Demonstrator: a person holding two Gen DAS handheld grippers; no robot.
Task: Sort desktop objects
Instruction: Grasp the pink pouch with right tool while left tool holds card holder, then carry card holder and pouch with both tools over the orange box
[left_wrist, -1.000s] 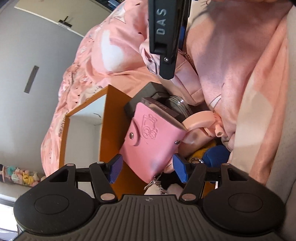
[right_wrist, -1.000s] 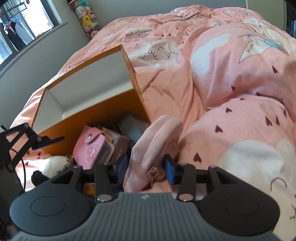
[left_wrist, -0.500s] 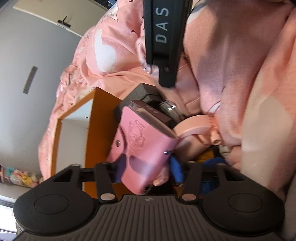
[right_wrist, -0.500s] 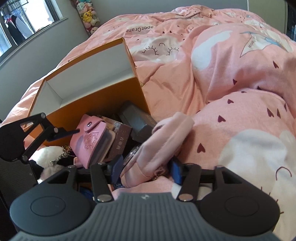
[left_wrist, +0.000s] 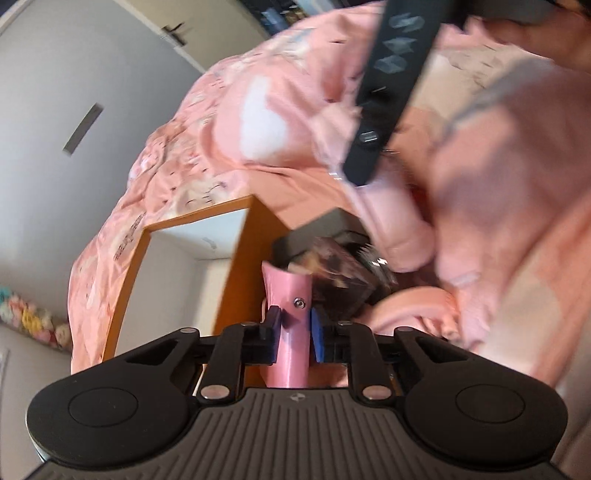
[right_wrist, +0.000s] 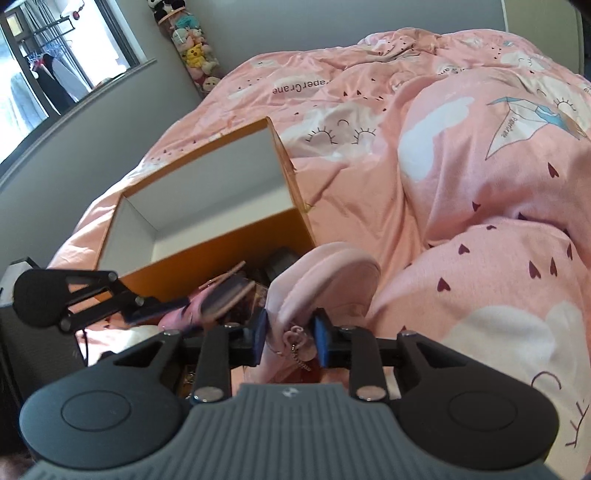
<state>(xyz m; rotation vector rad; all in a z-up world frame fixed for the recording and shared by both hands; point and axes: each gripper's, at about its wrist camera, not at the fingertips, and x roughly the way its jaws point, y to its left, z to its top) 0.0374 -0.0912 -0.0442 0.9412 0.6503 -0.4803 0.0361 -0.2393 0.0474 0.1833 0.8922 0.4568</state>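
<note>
Jaws closing — left gripper (left_wrist: 294, 334) on pink wallet (left_wrist: 290, 314), right gripper (right_wrist: 289, 338) on plush pouch (right_wrist: 325, 284).

Between the left gripper's (left_wrist: 294, 334) blue pads sits a glossy pink pouch (left_wrist: 290, 314). Beyond it stands an orange box (right_wrist: 221, 258), white inside, on a pink duvet (right_wrist: 461, 166) patterned with white clouds and dark hearts

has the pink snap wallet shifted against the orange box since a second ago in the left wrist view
Yes. The pink wallet has turned edge-on between the closing left gripper pads, now pinched, overlapping less of the orange box wall.
</note>
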